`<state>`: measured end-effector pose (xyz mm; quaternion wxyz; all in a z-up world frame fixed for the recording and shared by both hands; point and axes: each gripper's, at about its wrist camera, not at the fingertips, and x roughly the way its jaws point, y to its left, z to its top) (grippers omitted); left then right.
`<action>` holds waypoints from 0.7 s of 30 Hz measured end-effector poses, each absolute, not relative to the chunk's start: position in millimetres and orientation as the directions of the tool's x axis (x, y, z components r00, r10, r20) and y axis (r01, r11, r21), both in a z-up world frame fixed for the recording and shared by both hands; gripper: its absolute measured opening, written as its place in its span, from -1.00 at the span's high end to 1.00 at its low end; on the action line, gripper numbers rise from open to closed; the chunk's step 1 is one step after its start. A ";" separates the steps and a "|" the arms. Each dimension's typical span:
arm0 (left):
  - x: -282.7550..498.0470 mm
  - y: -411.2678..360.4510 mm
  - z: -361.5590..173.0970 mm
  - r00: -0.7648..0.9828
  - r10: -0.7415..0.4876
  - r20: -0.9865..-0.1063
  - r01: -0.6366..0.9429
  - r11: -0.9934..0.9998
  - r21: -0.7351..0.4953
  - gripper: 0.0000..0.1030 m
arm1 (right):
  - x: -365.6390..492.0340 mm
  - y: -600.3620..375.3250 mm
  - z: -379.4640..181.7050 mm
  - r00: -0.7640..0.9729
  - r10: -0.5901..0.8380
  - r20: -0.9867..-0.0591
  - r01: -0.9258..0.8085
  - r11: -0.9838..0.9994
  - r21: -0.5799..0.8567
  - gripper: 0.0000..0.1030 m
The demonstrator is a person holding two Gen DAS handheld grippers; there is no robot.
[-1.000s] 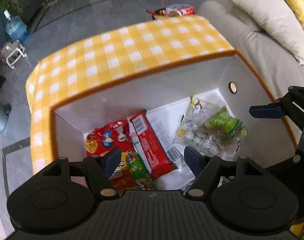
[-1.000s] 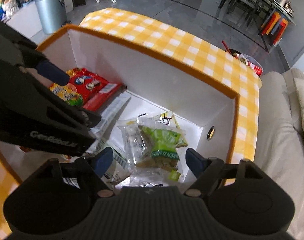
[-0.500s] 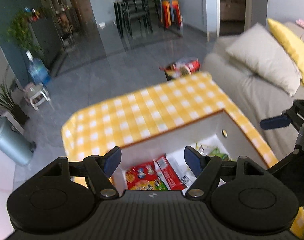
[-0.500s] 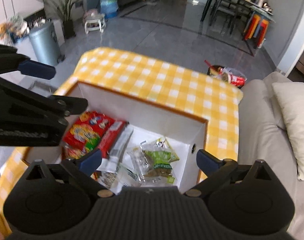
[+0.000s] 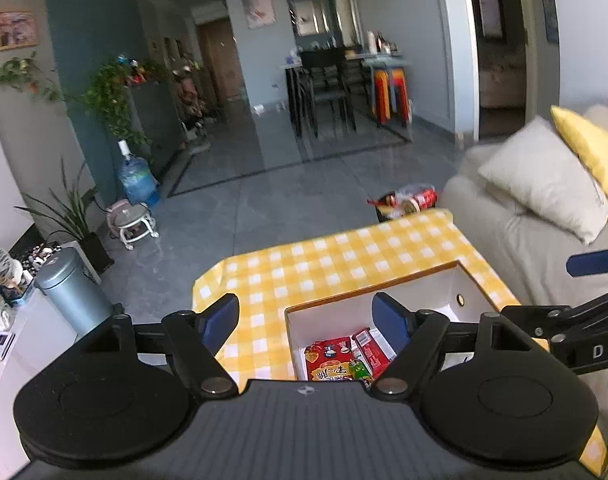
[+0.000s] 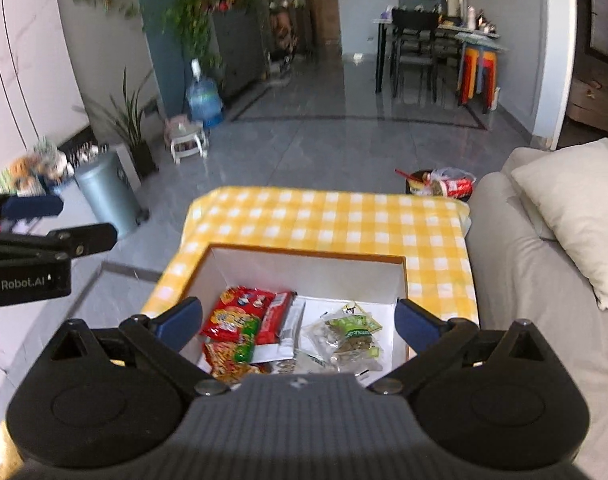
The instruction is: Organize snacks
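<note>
A white box with an orange rim (image 6: 304, 250) sits on a yellow checked table (image 6: 324, 216) and holds several snack packs. A red snack bag (image 6: 236, 312), a red wrapped bar (image 6: 278, 316) and a clear bag with a green label (image 6: 350, 338) lie inside. The box also shows in the left wrist view (image 5: 368, 286) with the red snack bag (image 5: 330, 362). My left gripper (image 5: 306, 320) is open and empty, high above the box. My right gripper (image 6: 300, 322) is open and empty, also well above the box.
A grey sofa (image 6: 536, 264) with a beige cushion (image 6: 576, 208) runs along the table's right side. A bin with red wrappers (image 6: 440, 184) stands past the table's far edge. A metal trash can (image 6: 104, 192) stands on the left, and the tiled floor (image 6: 324, 140) stretches beyond.
Both grippers have risen and pulled back from the box, which now looks much smaller. Both stay open and empty. The snacks in the box have not moved.
</note>
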<state>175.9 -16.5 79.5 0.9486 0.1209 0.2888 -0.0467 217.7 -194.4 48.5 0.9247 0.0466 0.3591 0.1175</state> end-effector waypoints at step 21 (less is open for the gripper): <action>99.6 -1.7 5.6 0.703 0.070 -0.707 0.034 0.991 0.132 -0.73 | 103.4 -178.4 2.3 0.738 0.117 -0.664 -0.094 0.993 0.070 -0.92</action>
